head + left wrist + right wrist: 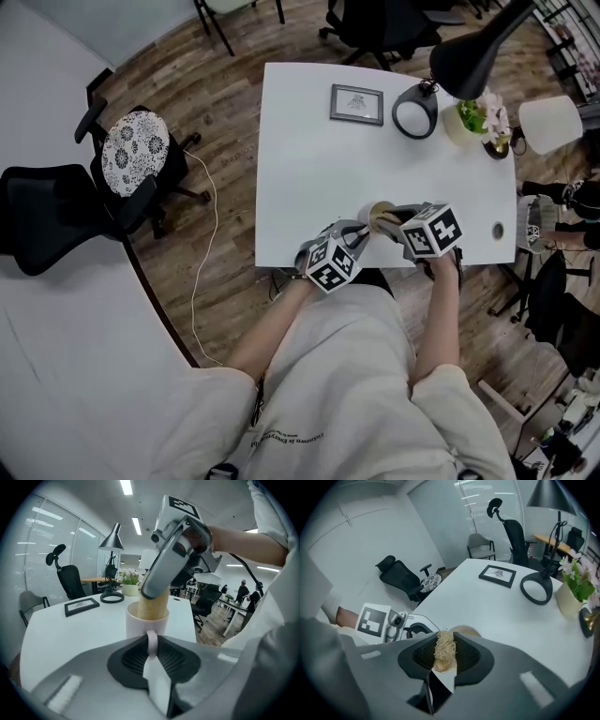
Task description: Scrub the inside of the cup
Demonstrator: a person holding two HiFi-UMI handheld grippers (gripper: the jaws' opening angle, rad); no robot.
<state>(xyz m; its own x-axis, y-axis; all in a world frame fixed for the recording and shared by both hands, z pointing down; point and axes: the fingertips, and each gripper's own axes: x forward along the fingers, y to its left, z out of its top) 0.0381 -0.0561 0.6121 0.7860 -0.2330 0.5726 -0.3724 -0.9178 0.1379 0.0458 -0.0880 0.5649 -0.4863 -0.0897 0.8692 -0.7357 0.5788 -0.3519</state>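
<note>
Low centre on the white counter [309, 141], the left gripper [151, 644] clamps the white ceramic cup [139, 624] by its handle while the right gripper [440, 660], closed on a tan fibrous scrubber [153, 605] inside, should twist steadily against the wall.

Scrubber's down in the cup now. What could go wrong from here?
The left gripper pinches only the cup's thin handle, so hard scrubbing could twist it loose. The cup sits near the table's front edge and could slide off. The right gripper's fibrous scrubber might slip out.

Near edge of table [309, 178], cup [136, 625] with scrubber [153, 604] inside, frame [356, 104] and lamp [473, 56] behind
</note>
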